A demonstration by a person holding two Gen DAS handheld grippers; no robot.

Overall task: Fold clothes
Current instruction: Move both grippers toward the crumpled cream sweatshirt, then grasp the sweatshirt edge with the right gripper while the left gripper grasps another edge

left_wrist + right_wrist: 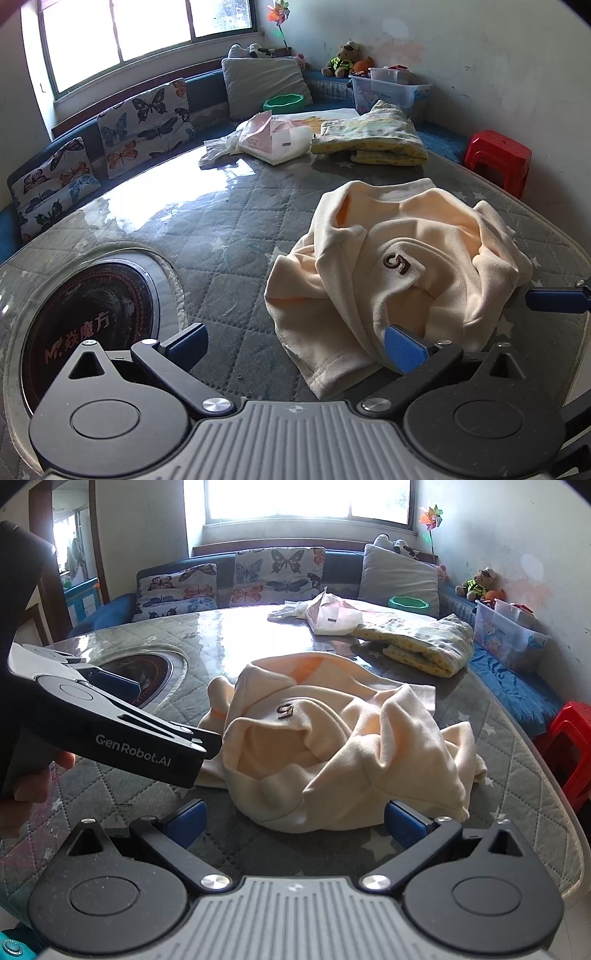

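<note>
**Both grippers spread wide at a rumpled cream garment**

Right now the left gripper (pixel 295 345) is released, its blue fingers (pixel 404 349) spread far apart; the right-hand finger lies against the near hem of the cream garment (pixel 399 266), gripping nothing. Similarly, the right gripper (pixel 295 821) stands wide, with the garment's near edge bulging between its pads but not pinched. In the right wrist view the left gripper's black body shows from the side, a hand (pixel 26 786) wrapped round its handle.

Crumpled in a heap, the garment sits on the quilted grey table cover (pixel 229 225), a brown embroidered "5" (pixel 397 264) facing up. To its left, a round dark cooktop (pixel 88 314) is set into the table. Farther back lie a yellow patterned folded cloth (pixel 373 142) and a white plastic bag (pixel 273 140). Beyond them are butterfly cushions (pixel 144 122), and a red stool (pixel 498 158) stands by the wall.
</note>
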